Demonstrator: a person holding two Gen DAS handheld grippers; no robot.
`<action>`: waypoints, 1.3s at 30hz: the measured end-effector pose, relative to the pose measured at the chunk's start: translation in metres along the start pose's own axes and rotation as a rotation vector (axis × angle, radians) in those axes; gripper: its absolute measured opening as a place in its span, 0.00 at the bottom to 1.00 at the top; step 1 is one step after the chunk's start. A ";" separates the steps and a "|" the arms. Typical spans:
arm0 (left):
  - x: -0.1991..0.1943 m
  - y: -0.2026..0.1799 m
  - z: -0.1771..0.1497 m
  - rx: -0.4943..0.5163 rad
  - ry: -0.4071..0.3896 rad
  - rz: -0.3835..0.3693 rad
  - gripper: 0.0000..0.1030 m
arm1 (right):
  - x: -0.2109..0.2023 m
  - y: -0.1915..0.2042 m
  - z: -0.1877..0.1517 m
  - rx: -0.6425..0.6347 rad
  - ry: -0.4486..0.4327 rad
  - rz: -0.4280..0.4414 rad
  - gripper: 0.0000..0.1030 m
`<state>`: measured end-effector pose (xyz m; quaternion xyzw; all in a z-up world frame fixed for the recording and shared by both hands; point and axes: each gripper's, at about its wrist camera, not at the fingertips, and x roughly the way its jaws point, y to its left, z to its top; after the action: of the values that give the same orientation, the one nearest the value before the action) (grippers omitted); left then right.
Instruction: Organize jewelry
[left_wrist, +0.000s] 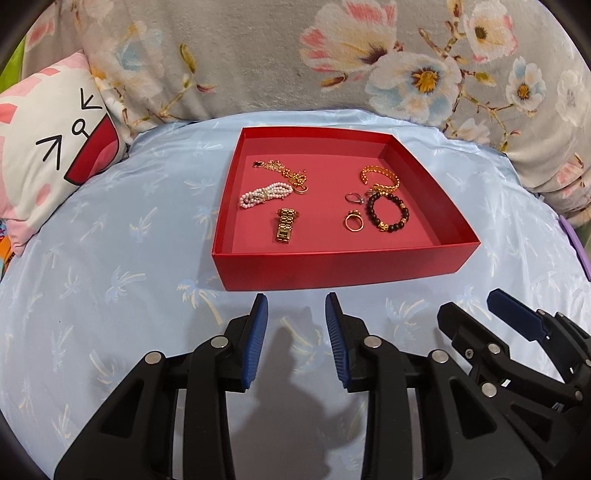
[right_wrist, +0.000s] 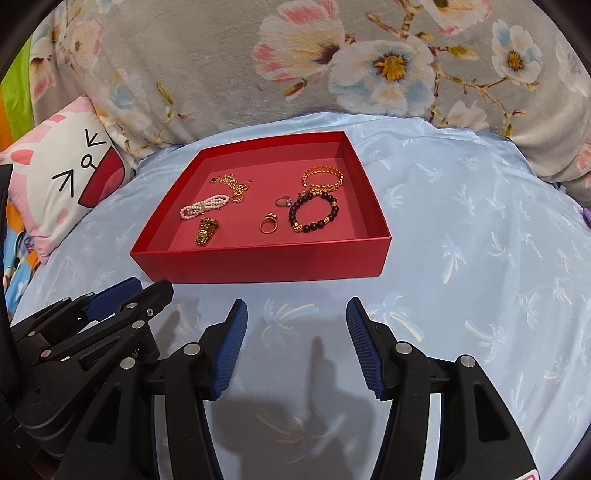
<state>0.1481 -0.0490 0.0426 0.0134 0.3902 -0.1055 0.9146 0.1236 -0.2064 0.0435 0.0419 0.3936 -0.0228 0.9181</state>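
Note:
A red open box (left_wrist: 343, 267) (right_wrist: 258, 264) lies on a light blue sheet. In it lie a gold chain (left_wrist: 284, 170), a pearl bracelet (left_wrist: 264, 195), a gold watch (left_wrist: 285, 229), a gold bangle (left_wrist: 380, 178), a dark bead bracelet (left_wrist: 388, 212), a silver ring (left_wrist: 354, 198) and a gold ring (left_wrist: 354, 221). The same pieces show in the right wrist view, with the watch (right_wrist: 207, 229) and bead bracelet (right_wrist: 314, 212). My left gripper (left_wrist: 295, 301) is open and empty in front of the box. My right gripper (right_wrist: 297, 306) is open and empty, also in front of it.
A floral grey blanket (left_wrist: 295, 55) is bunched behind the box. A white cartoon pillow (left_wrist: 48, 147) lies at the left. The light blue sheet (left_wrist: 129, 258) spreads around the box. The right gripper (left_wrist: 517, 325) sits close beside my left one.

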 end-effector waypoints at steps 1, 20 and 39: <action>0.000 -0.001 -0.001 0.005 -0.001 0.006 0.31 | 0.000 0.001 0.000 -0.004 -0.003 -0.007 0.54; 0.010 0.011 -0.010 -0.061 -0.037 0.119 0.89 | 0.008 -0.021 -0.009 0.046 -0.060 -0.100 0.83; 0.020 0.014 -0.008 -0.056 -0.018 0.127 0.89 | 0.018 -0.023 -0.008 0.044 -0.043 -0.100 0.83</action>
<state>0.1588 -0.0383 0.0220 0.0115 0.3832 -0.0363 0.9229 0.1285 -0.2283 0.0242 0.0417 0.3749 -0.0783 0.9228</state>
